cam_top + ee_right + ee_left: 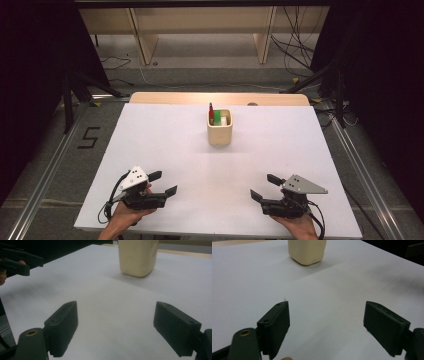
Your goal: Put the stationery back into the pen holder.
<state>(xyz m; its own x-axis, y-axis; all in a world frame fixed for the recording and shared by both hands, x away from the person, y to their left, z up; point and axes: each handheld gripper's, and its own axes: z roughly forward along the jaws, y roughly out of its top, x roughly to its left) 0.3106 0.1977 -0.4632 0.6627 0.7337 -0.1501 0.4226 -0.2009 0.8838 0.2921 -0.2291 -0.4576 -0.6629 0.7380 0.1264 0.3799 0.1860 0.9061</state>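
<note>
While both my grippers, left (163, 183) and right (263, 186), rest wide open and empty near the table's (165, 145) front edge, the cup (220, 127) stands upright mid-table, well ahead, its pen (211, 113) pointing up.

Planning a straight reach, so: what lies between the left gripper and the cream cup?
Nothing: in the high view, bare white table runs from the left gripper to the cream cup; the left gripper view agrees.

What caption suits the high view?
Both grippers, left and right, rest open on the white table, facing a cream cup of pens.
</note>
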